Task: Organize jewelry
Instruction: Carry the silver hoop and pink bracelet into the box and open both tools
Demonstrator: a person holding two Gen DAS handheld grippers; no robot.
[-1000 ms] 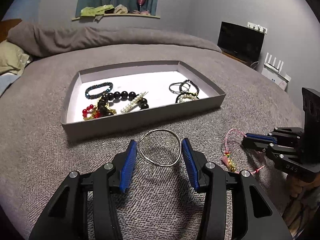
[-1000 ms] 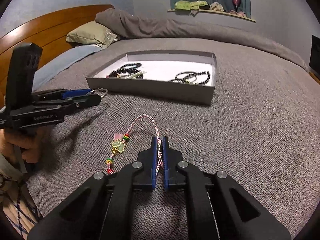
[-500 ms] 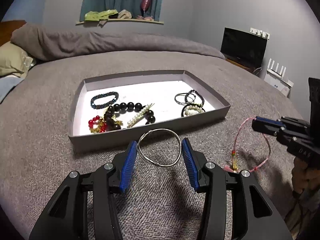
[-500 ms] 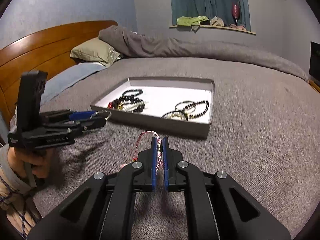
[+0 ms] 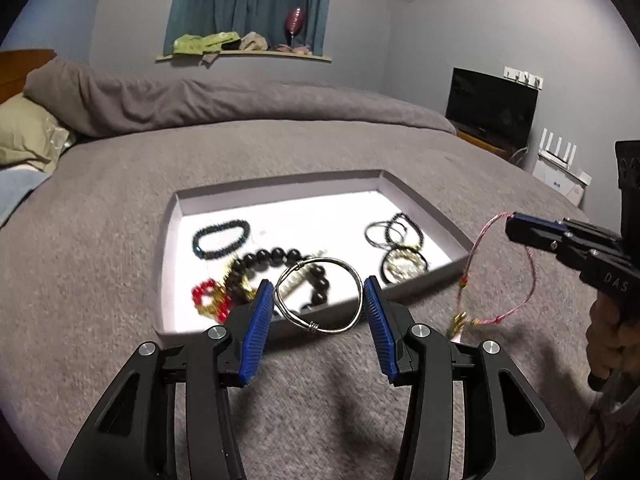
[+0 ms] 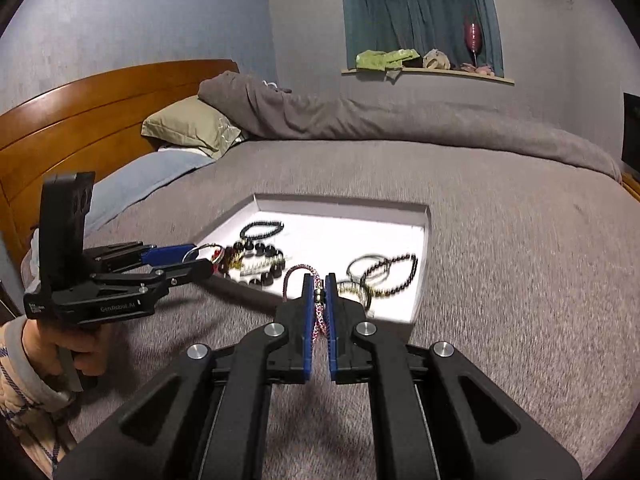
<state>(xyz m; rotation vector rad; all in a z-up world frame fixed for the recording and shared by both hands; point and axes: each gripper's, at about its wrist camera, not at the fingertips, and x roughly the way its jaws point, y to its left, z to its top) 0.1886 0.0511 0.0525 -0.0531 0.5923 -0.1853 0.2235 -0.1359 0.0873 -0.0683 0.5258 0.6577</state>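
Both pieces ride toward the tray (image 5: 420, 216) — carry step. Left gripper (image 5: 319, 306) is clamped on the bangle (image 5: 320, 296) at the near rim; right gripper (image 6: 319, 300) is pinched on the cord bracelet (image 5: 500, 272). Next: clear the wall, release over bare floor. The cord's charm is blurred.

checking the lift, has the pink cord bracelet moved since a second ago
Yes. The pink cord bracelet has risen off the bedspread and now hangs beside the tray, gripped by the right gripper.
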